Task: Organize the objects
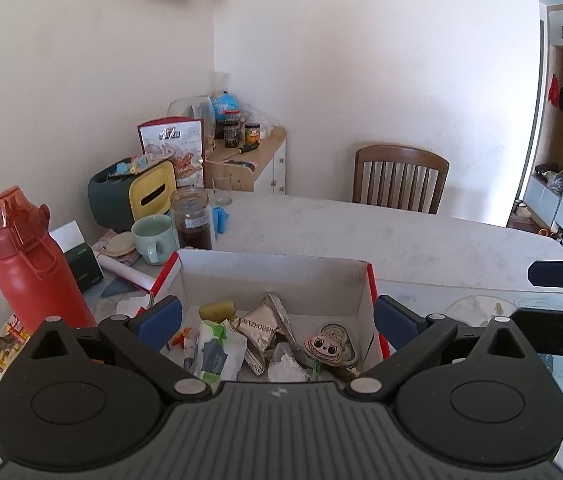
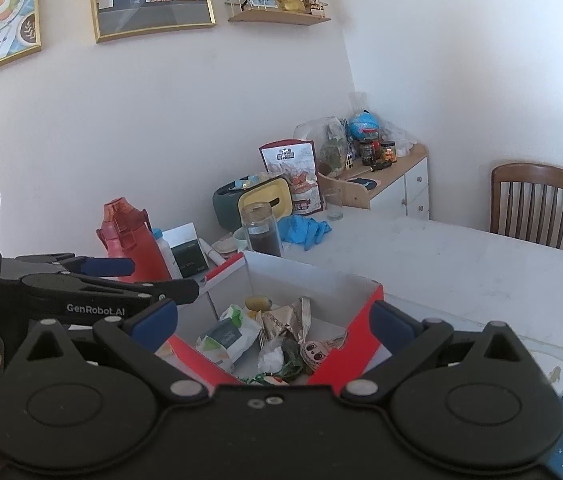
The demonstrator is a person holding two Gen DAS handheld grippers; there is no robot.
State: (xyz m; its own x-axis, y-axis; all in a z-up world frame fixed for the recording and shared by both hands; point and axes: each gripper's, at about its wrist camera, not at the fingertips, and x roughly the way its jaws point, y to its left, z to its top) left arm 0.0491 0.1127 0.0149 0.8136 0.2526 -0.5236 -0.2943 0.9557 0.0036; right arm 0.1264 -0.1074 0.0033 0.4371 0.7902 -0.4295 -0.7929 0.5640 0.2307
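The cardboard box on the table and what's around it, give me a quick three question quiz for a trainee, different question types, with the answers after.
1. True or false: the left hand-held gripper is shut on an item from the cardboard box.
2. Multiple choice: what stands just behind the box's far wall? A) a tall glass jar with dark contents B) a wooden chair C) a globe
3. Fill in: left of the box stands a tall ___ water bottle.

Key
1. False. Its jaws are wide open and empty above the box, as are those of the right hand-held gripper.
2. A, the glass jar.
3. Red: the water bottle.
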